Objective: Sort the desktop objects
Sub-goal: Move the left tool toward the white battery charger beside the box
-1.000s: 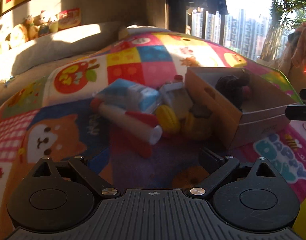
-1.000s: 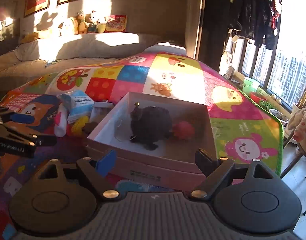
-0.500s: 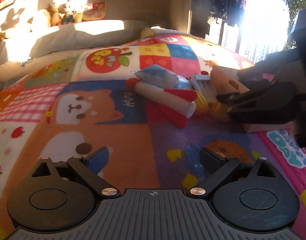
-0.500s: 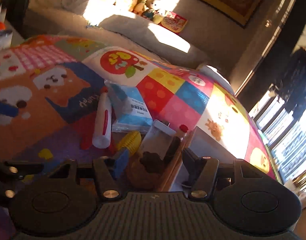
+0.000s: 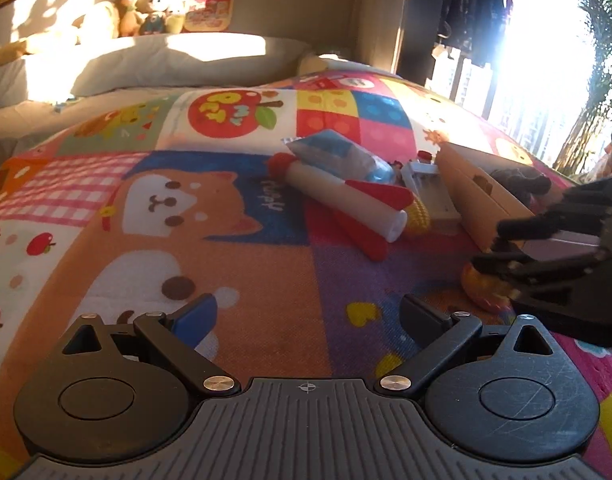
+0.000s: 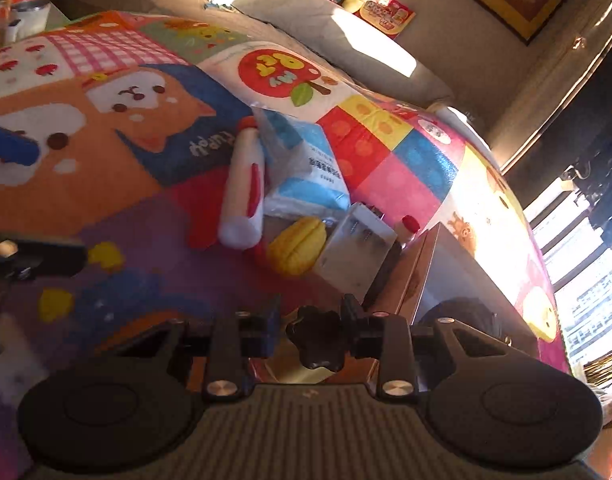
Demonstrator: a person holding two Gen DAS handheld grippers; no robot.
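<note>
Right gripper (image 6: 310,332) sat low over the play mat (image 6: 153,216), jaws closing around a small dark flower-shaped knob (image 6: 317,342), apparently the stem top of the orange pumpkin-like toy (image 5: 486,292) seen from the left wrist view; knob was between the pads, left pad looked a hair off, right pad touching or nearly so, could not tell full contact. Toy lay directly under and between the jaws, no reach left, so the right hand was clearly the nearer one. Left gripper (image 5: 308,312) hung apart to the side with jaws spread wide and nothing between them, only bare mat ahead. Open cardboard box (image 6: 438,276) stood just beside the toy on the right, its near wall close to the jaws, a dark plush (image 5: 520,182) already inside; likely lift would go up and right over that wall. Farther along: yellow ridged toy (image 6: 297,246), grey flat case (image 6: 358,248) leaning at the box, white-and-red rocket plush (image 6: 241,196) with long axis pointing away from the jaws, blue tissue pack (image 6: 306,172) behind it. Sofa (image 6: 326,28) beyond.
</note>
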